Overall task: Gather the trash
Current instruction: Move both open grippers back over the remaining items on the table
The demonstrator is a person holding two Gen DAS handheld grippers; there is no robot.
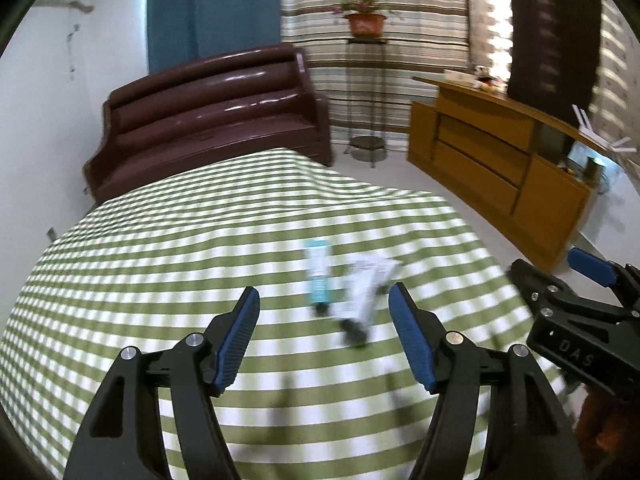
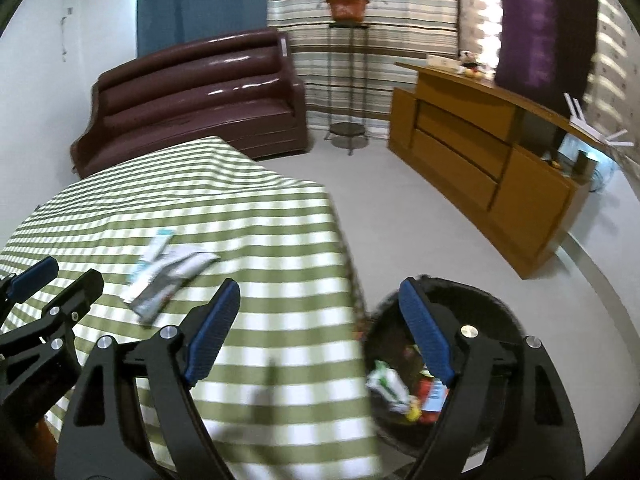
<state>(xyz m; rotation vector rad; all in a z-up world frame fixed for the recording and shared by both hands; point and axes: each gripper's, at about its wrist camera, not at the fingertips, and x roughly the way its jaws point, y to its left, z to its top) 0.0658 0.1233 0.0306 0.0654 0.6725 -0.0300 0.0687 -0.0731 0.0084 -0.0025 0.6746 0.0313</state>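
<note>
A table draped in a green-and-white checked cloth fills the space ahead of both grippers, with a brown sofa and a wooden cabinet well beyond it. Below the right gripper, just off the table's edge, stands one dark round bin that already holds several bright wrappers, blurred past counting. The right gripper is spread wide and empty, hanging above the gap between table edge and bin. The left gripper is also spread wide and empty, low over the cloth. Directly ahead of it, between its fingers and slightly to its right, lie two flattened tubes side by side: a teal-and-white tube and a white tube, each with a dark cap. Their long axes run roughly away from the left gripper, caps nearest. The left gripper seems the nearer one; from the right gripper they lie ahead and to its left.
</note>
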